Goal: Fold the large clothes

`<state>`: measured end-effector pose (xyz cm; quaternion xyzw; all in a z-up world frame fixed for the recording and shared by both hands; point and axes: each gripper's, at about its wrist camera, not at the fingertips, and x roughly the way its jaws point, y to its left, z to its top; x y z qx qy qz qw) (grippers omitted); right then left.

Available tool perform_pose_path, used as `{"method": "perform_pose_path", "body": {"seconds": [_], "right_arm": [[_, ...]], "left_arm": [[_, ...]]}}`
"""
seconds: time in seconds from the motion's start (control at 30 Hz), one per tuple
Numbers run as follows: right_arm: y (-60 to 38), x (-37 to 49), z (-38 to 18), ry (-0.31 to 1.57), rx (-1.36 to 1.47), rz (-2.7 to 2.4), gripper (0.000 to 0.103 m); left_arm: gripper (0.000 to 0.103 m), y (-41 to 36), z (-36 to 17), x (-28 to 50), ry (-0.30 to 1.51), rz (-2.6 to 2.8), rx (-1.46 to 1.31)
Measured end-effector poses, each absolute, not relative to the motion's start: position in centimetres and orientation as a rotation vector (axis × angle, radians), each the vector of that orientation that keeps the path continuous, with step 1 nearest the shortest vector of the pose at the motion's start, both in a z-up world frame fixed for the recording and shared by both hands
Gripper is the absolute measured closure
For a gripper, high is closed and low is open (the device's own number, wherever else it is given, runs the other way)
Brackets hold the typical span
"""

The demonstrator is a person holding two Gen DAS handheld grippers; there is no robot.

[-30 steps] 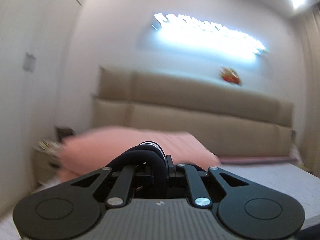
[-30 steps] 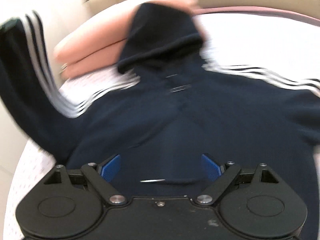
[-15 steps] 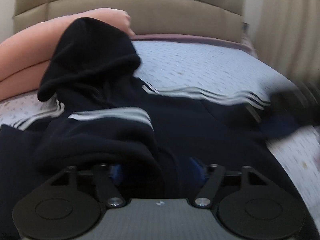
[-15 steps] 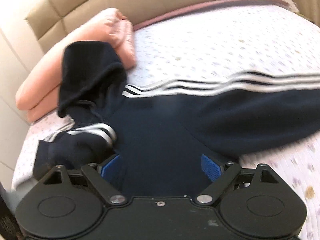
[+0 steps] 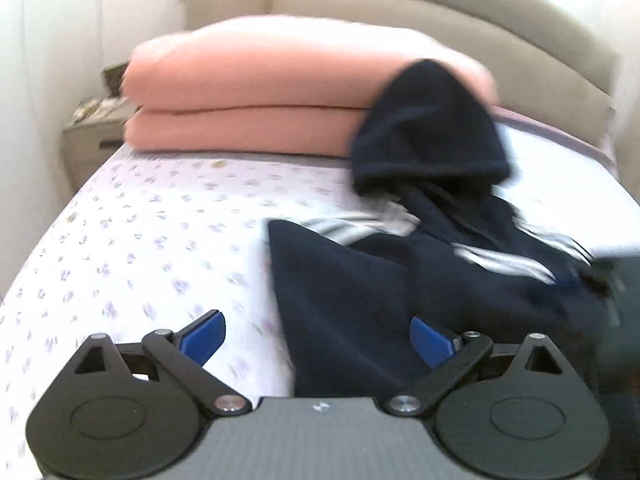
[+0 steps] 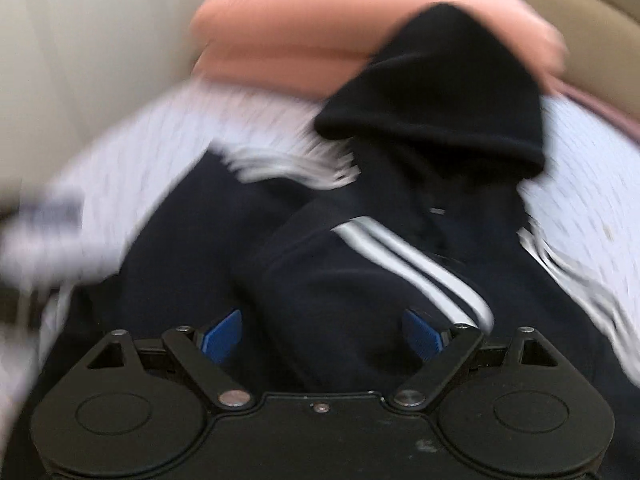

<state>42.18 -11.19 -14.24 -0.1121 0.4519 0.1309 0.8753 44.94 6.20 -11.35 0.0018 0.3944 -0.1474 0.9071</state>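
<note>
A navy hoodie (image 5: 360, 280) with white sleeve stripes lies on the bed, its hood (image 5: 428, 120) resting against the pink bedding. In the right wrist view a striped sleeve (image 6: 412, 256) lies folded across the hoodie's body (image 6: 180, 272). My left gripper (image 5: 318, 332) hangs over the hoodie's left edge with its jaws opening. The blue pads stand wide and do not press the cloth under them. My right gripper (image 6: 322, 332) is open above the folded sleeve, and nothing is pinched between its pads. Both views are blurred by motion.
A folded pink duvet (image 5: 280, 92) lies against the beige padded headboard (image 5: 400, 12). The flowered sheet (image 5: 140, 240) shows bare at the left of the hoodie. A nightstand (image 5: 92, 136) stands beside the bed at the far left.
My left gripper, raised toward the wall and shut on dark cloth, came down over the bed, opened and let the sleeve go across the body. The right gripper swung sideways, still open.
</note>
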Motion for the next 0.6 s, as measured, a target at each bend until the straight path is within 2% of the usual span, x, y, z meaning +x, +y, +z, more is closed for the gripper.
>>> {"method": "perform_pose_path", "body": {"seconds": [0.13, 0.2, 0.23, 0.27, 0.3, 0.33, 0.47, 0.53, 0.6], "right_arm": [[-9.9, 43.6, -16.5, 0.967, -0.323, 0.201, 0.001], [-10.3, 43.9, -16.7, 0.954, -0.276, 0.207, 0.015], [-10.9, 43.8, -16.4, 0.927, -0.21, 0.225, 0.05], [-11.7, 43.4, -15.7, 0.883, -0.124, 0.226, 0.09], [-12.8, 43.3, -15.0, 0.833, -0.061, 0.212, 0.091], [-14.0, 42.4, -13.7, 0.757, 0.006, 0.209, 0.091], [-22.1, 36.0, -9.2, 0.422, 0.417, 0.157, 0.091], [-26.6, 33.2, -9.5, 0.355, 0.604, 0.077, 0.089], [-30.9, 31.4, -12.1, 0.376, 0.795, -0.017, 0.074]], "left_arm": [[0.007, 7.0, -15.1, 51.6, 0.923, -0.28, -0.146], [0.011, 7.5, -17.1, 53.5, 0.951, -0.28, -0.247], [0.026, 7.6, -17.2, 53.6, 0.886, -0.282, -0.27], [0.049, 7.5, -17.0, 53.5, 0.853, -0.296, -0.278], [0.095, 7.6, -17.2, 54.0, 0.86, -0.32, -0.302], [0.094, 7.8, -17.1, 54.1, 0.856, -0.321, -0.337], [0.095, 8.1, -16.3, 52.0, 0.639, -0.275, -0.307], [0.095, 8.9, -17.1, 52.3, 0.654, -0.237, -0.362], [0.094, 9.3, -18.1, 52.5, 0.685, -0.21, -0.385]]}}
